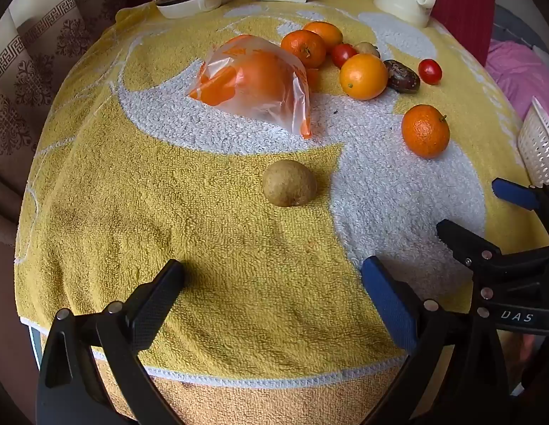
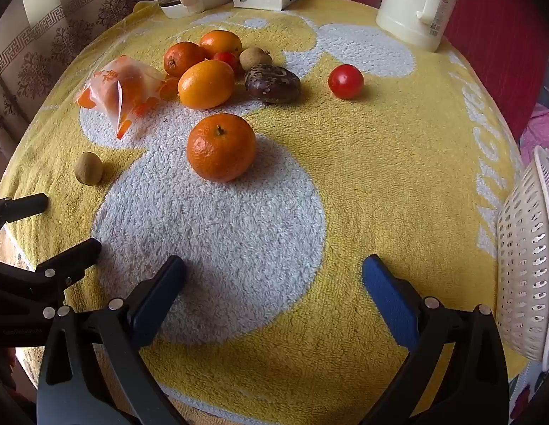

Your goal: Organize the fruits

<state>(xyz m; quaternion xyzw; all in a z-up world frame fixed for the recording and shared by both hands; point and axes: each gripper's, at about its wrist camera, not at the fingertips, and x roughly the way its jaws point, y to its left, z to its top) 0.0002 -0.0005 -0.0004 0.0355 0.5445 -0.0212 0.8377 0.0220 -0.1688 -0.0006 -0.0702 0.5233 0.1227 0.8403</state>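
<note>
On the yellow towel (image 2: 380,163) ahead, with my left gripper (image 1: 272,283) and right gripper (image 2: 274,276) both spread wide and empty, the nearest mandarin (image 2: 221,147) could roll off toward the basket (image 2: 529,255) if I clip it off-centre.

Soft daylight fills both views, brightest by the curtain (image 1: 33,71) at the far left corner of the surface. Shadows are soft: the mandarin (image 2: 221,147) throws a faint one toward the right, and the fingers (image 2: 157,297) darken the towel (image 2: 380,177) beneath them. Both views are sharp at the centre. The fisheye lens bows the surface's edges and blackens the corners. The plastic bag (image 1: 253,81) shows mild glare.
</note>
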